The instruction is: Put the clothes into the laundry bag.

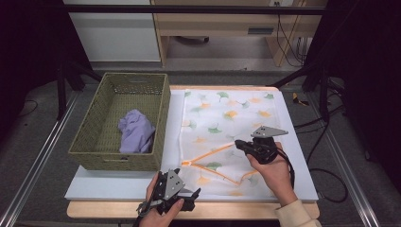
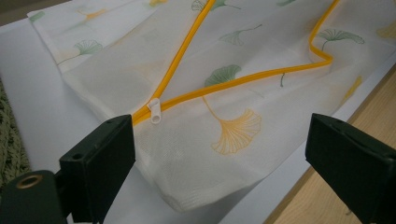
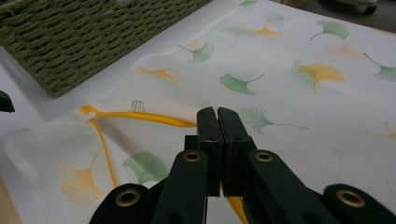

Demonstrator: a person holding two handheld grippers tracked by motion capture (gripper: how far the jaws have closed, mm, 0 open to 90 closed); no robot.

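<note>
My right gripper (image 3: pixel 218 116) has matt black plastic jaws with small brass-looking rings at the joints. It pinches a fine white mesh laundry bag (image 1: pixel 227 137), a thin, half-transparent cloth with printed ginkgo leaves. The orange zipper tape (image 2: pixel 187 46) on it is smooth and slightly shiny, and the zipper pull (image 2: pixel 154 111) is white plastic. My left gripper (image 2: pixel 219 154) looks the same matt black. The basket (image 1: pixel 94 142) is rough woven olive cord. Inside lies a soft lilac cloth (image 1: pixel 136 131). The white board (image 1: pixel 118 182) is smooth and matt, on pale wood (image 2: pixel 327 196).

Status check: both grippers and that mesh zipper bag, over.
Left gripper open, at bag's near corner. Right gripper shut on mesh bag at its orange zipper edge. Nothing in the way.
</note>
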